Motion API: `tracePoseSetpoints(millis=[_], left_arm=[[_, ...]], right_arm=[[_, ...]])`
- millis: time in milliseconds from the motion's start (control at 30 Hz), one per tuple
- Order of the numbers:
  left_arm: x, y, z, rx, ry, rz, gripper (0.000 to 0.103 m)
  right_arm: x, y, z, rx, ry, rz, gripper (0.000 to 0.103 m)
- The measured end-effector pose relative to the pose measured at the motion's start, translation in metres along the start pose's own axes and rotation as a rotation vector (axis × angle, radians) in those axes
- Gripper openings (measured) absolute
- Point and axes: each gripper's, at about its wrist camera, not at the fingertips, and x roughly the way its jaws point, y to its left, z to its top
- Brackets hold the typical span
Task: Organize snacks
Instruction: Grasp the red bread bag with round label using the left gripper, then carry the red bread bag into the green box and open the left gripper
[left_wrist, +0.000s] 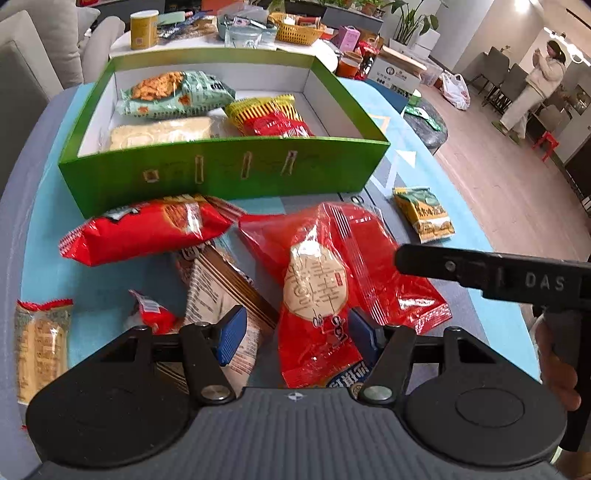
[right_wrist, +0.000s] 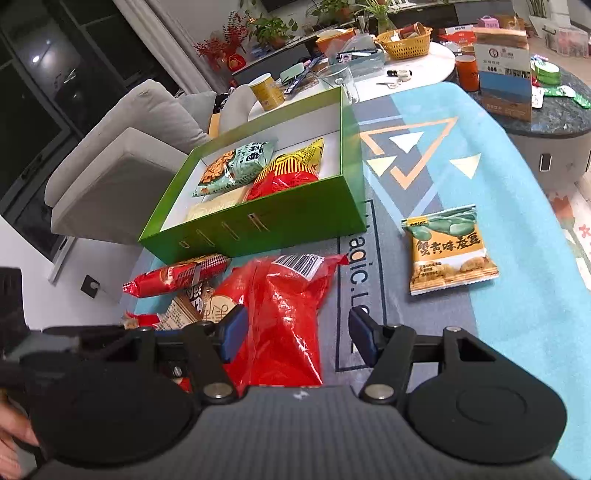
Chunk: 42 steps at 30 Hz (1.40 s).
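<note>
A big red snack bag (left_wrist: 321, 266) with a round biscuit picture lies on the blue mat in front of an open green box (left_wrist: 221, 173). My left gripper (left_wrist: 298, 338) straddles its near end, jaws open; the left pad stands clear of the bag. In the right wrist view the same red bag (right_wrist: 284, 314) lies between the jaws of my right gripper (right_wrist: 298, 332), which is open, with its right pad well off the plastic. A black finger (left_wrist: 443, 264) of the right gripper reaches over the bag from the right. The green box (right_wrist: 258, 229) holds a teal bag (left_wrist: 173, 94), a yellow-red bag (left_wrist: 269, 118) and a pale packet (left_wrist: 159, 133).
Beside the bag lie a long red packet (left_wrist: 147, 232), a brown-white packet (left_wrist: 221, 295), a small red packet (left_wrist: 151, 314) and a wafer pack (left_wrist: 40, 343). A yellow-green bean packet (right_wrist: 448, 251) lies alone at the right. A cluttered white table (right_wrist: 424, 62) stands behind; a person (left_wrist: 535, 85) stands far off.
</note>
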Motion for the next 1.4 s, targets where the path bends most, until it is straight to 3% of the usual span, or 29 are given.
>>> tracePoseSetpoints(millis=[267,500,767,1000,1167,1400], left_arm=[[0.009,-0.006,0.006,-0.006,0.006,-0.006,0.059],[0.02,-0.006,0.02,-0.021,0.006,-0.013,0.063],[0.041,-0.003,0.028,-0.077,0.105,-0.082,0.069],[0.048,-0.004,0.034,-0.065,0.127,-0.097,0.061],[0.043,-0.011,0.029,-0.043,0.092,-0.071,0.057],[0.024,-0.019,0.027,-0.008,0.049,-0.094,0.051]], right_arm=[[0.015,-0.007,0.004,0.049,0.038,0.0,0.067],[0.031,-0.011,0.02,0.073,0.066,-0.007,0.076],[0.055,-0.012,0.032,0.061,0.156,0.06,0.08],[0.055,-0.012,0.033,0.045,0.164,0.113,0.065],[0.051,-0.007,0.029,0.043,0.155,0.115,0.064],[0.034,0.007,0.029,0.009,0.12,0.119,0.064]])
